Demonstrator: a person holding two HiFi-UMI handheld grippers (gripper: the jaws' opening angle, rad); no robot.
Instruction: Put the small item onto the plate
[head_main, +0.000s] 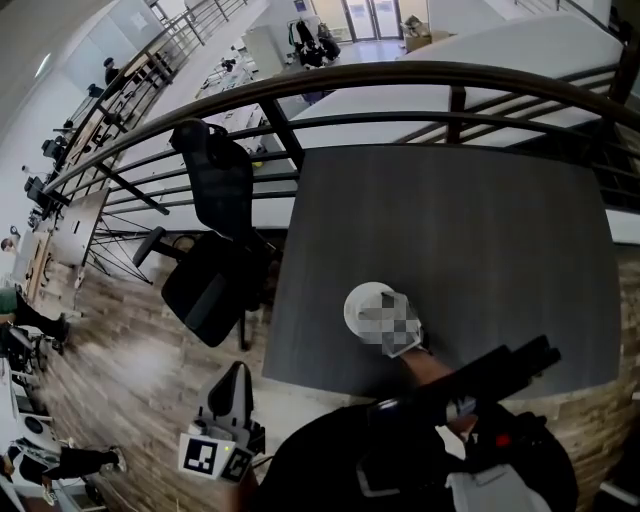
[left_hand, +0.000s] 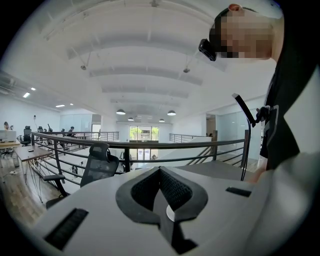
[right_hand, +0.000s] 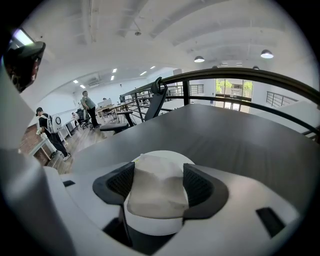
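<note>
Clerk: Entry one, nearest: right gripper, jaws set wide, pads against both sides of the small item. It is a pale soft packet, directly over the plate. Whether it already rests on the plate cannot be told.

Checker: Hazards?

Clerk: On release the packet may cling to one pad and be dragged past the rim. A low pull-back may nudge the plate, which sits near the 6 o'clock edge of the worktop.

Checker: And the other?

Clerk: Entry two: left gripper, jaws closed together, empty, off the worktop at the plate's 7 o'clock.

Checker: Counts, near to far?

Clerk: Small item, one. Plate, one. Grippers, two. Worktop, one. Office chair, one, at the worktop's 9 o'clock. Railing, one, at 12 o'clock.
</note>
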